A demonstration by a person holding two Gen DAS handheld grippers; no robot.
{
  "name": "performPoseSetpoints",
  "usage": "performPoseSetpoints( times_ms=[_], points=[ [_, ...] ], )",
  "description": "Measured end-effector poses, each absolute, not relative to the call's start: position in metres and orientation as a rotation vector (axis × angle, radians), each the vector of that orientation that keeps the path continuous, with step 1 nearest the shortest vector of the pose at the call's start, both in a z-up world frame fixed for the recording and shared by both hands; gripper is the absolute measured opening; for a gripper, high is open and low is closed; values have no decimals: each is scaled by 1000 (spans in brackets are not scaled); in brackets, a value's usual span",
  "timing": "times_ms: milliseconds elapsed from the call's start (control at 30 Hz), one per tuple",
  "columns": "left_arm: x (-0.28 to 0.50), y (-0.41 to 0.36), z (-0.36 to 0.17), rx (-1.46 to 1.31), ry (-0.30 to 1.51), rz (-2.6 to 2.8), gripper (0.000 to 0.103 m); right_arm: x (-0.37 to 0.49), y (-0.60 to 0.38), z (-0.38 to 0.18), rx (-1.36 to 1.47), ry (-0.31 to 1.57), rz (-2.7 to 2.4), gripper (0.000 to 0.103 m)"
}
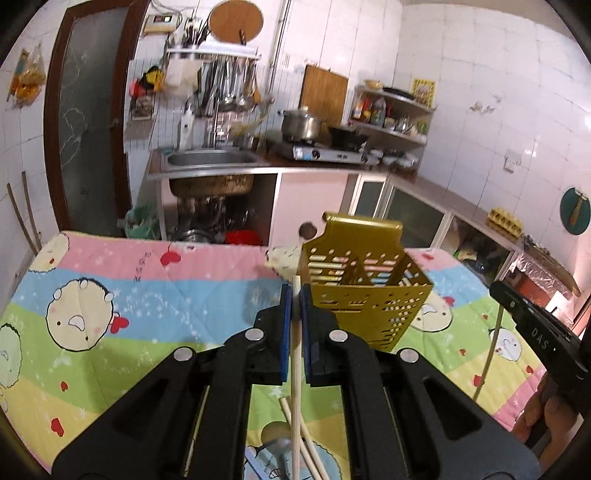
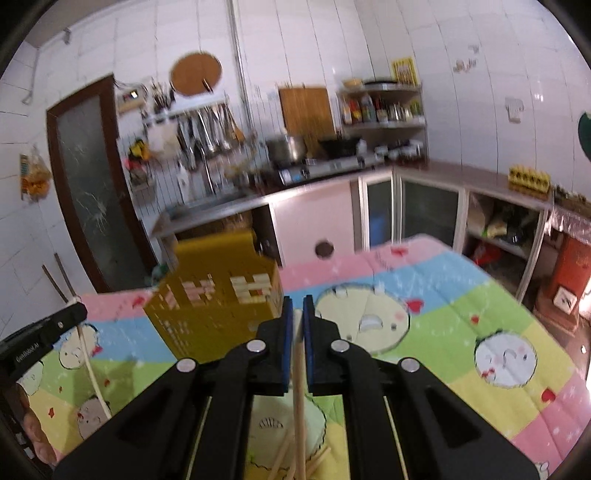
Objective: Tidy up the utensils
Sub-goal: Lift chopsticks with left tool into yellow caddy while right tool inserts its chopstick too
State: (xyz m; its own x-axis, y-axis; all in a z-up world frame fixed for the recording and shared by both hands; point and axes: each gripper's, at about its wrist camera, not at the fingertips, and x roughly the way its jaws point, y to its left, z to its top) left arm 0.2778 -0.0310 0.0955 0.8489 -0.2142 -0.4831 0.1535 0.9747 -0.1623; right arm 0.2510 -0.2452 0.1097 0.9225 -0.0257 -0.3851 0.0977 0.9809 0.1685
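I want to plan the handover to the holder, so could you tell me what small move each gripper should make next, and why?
Probably lift and carry both sticks over the gold holder's open top. The left gripper is shut on a chopstick, and the right gripper on another chopstick. The holder stands just ahead of both on the quilt.

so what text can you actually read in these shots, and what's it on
"DAS" on the right gripper, side of its body in the left wrist view.
"GenRobot.AI" on the left gripper, seen from the right wrist view.
Wall meter display and yellow poster: too small to read.
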Motion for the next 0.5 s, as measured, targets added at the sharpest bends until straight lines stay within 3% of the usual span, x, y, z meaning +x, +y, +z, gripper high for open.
performPoseSetpoints(
  times_ms=[500],
  points=[
    [276,-40,138,-121,385,-218,4,253,-236,160,168,228,-40,6]
  ],
)
